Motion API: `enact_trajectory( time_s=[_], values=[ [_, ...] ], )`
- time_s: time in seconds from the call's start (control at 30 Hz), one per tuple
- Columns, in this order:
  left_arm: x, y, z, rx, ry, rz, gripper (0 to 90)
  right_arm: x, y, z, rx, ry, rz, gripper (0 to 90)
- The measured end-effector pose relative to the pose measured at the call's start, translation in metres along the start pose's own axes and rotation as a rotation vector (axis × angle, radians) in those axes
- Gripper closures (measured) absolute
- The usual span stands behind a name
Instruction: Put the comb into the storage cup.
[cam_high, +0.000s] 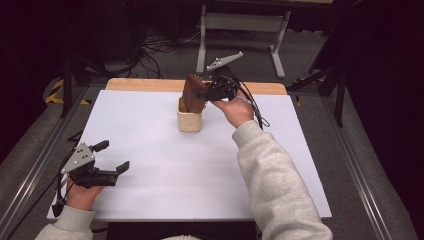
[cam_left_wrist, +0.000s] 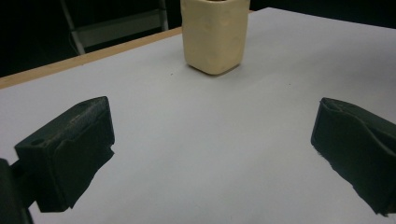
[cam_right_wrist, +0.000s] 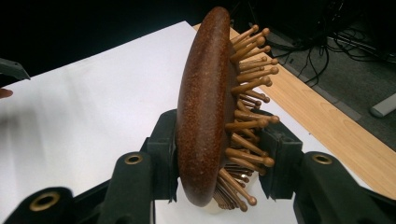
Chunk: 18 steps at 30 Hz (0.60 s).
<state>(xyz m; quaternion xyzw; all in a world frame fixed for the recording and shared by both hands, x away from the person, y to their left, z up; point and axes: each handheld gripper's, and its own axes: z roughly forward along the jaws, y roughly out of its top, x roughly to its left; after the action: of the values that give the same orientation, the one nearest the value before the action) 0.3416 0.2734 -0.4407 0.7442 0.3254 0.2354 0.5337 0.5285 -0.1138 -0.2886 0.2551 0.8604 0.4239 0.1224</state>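
Wooden bristles of the brown hairbrush (cam_right_wrist: 210, 107) show in the right gripper view; the right claw (cam_high: 214, 92) grasps it over the cream cup (cam_high: 189, 118); the left claw (cam_high: 111, 159) is released.

Cream cup (cam_left_wrist: 215, 35) beyond spread claw (cam_left_wrist: 210, 154)

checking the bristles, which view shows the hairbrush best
The right gripper view: the hairbrush is close, wooden pins clear, clamped in the right gripper. In the high view it is small and far, above the cup. The left gripper view shows the cup.
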Motion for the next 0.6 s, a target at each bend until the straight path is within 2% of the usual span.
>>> enact_trajectory(
  time_s=[0.23,0.33,0.43,0.5,0.6],
  values=[
    [-0.001,0.000,0.000,0.002,-0.002,0.001,0.5,-0.001,-0.001,-0.001,-0.004,0.001,-0.007,49.4],
    [-0.001,0.000,0.000,0.004,-0.002,-0.001,0.5,-0.004,-0.002,-0.003,-0.051,0.028,0.026,33.9],
    [-0.001,0.000,0.001,0.007,-0.002,0.000,0.5,-0.004,-0.002,-0.006,-0.127,0.032,0.008,15.9],
    [-0.001,0.000,0.001,0.006,-0.004,-0.001,0.5,-0.003,-0.001,-0.008,-0.156,0.046,-0.006,10.1],
    [-0.001,0.000,0.001,0.004,-0.004,-0.004,0.5,0.003,0.002,-0.014,-0.197,0.056,-0.041,6.8]
  ],
)
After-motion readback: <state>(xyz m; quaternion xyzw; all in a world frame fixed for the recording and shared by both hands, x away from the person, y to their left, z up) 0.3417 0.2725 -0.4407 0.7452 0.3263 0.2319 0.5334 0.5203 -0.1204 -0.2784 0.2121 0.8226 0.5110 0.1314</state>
